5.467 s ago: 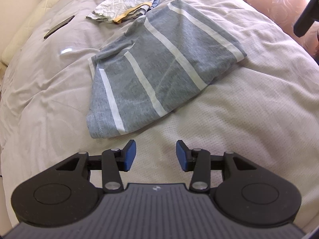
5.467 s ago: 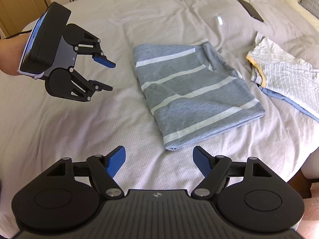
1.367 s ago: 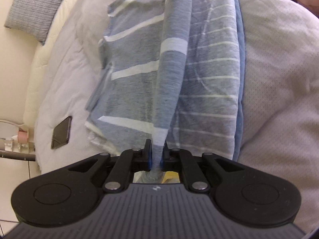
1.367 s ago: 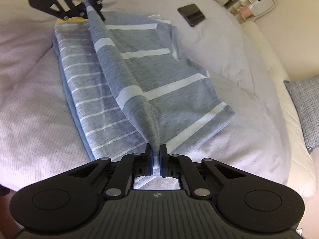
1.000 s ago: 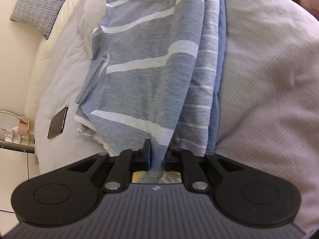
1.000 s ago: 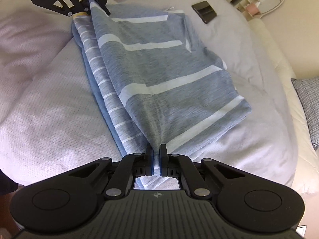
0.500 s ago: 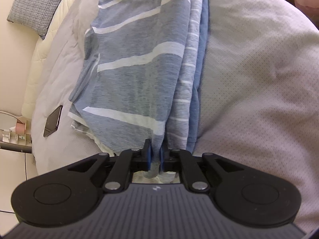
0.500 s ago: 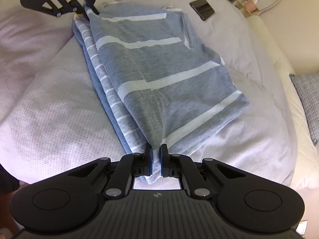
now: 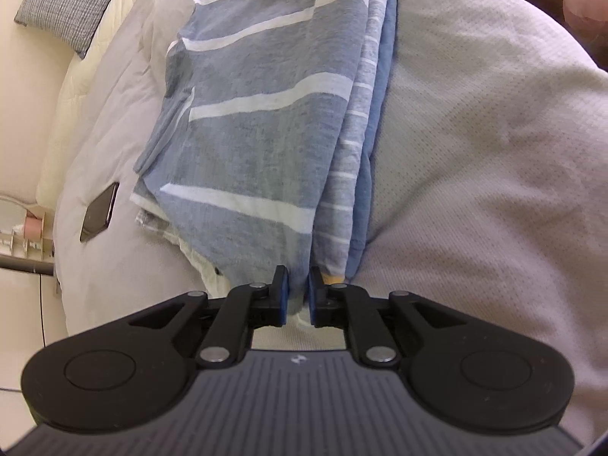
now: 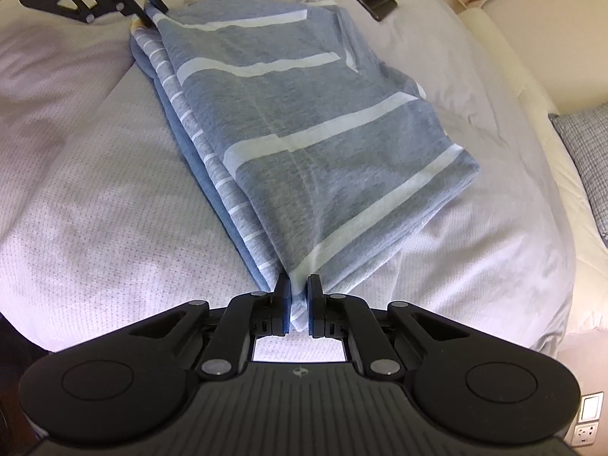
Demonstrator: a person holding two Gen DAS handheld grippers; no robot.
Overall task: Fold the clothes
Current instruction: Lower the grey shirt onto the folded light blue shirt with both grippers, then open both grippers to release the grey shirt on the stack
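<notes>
A folded grey shirt with wide white stripes (image 9: 258, 121) lies spread on top of a thin-striped blue garment (image 9: 353, 152) on the bed. My left gripper (image 9: 298, 292) is shut on one corner of the grey shirt, low by the duvet. In the right wrist view the same grey shirt (image 10: 304, 114) stretches away from my right gripper (image 10: 299, 296), which is shut on its near corner. The left gripper (image 10: 152, 11) shows at the far corner, top left. The thin-striped garment (image 10: 197, 114) peeks out along the shirt's left edge.
A dark phone (image 9: 99, 212) (image 10: 374, 0) lies on the pale duvet (image 9: 475, 152) beyond the clothes. A grey pillow (image 9: 72, 0) (image 10: 585, 159) sits by the headboard. A bedside shelf (image 9: 22, 235) stands at the left, and a wall socket (image 10: 589, 418) at the lower right.
Both grippers carried the grey shirt across and lowered it onto the thin-striped garment. Its raised ridge has flattened, and it now lies spread over the stack.
</notes>
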